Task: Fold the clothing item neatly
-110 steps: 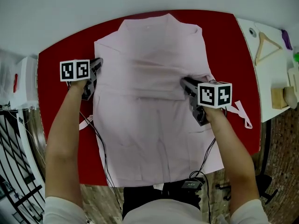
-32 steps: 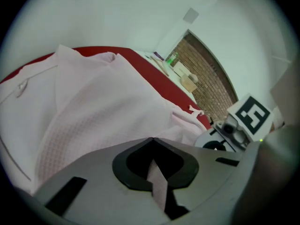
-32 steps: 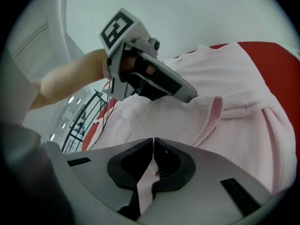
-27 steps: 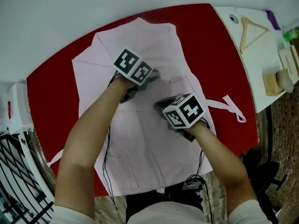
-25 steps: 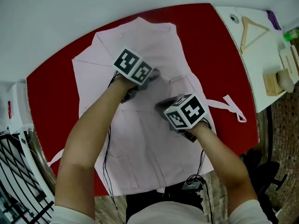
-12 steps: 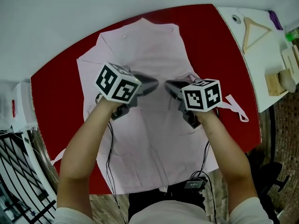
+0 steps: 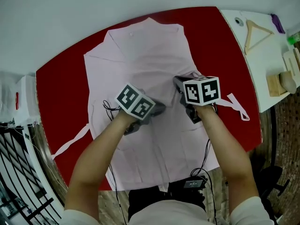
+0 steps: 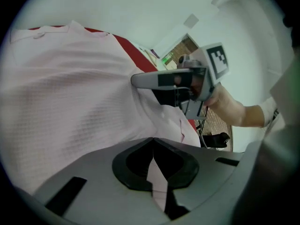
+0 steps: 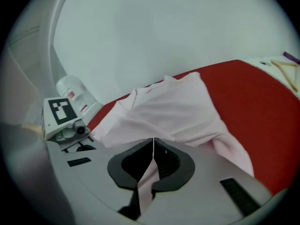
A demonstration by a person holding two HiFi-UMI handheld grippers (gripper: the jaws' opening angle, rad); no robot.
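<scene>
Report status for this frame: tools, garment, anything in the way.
Left tool shut on pink garment. Right tool shut on it too. Garment spread on red table, raised at both pinches. Only tool cables trail across it.

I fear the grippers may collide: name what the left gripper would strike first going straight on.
Most likely the pink garment, which the left gripper pinches and points down into. The right gripper sits just beyond, slightly right; depth is unclear.

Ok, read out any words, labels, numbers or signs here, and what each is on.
No readable words or numbers anywhere.
Left hand-held gripper and right hand-held gripper: black-and-white square markers only, no letters.
White bottle: red print, too blurred to read.
Pink garment: no print visible.
</scene>
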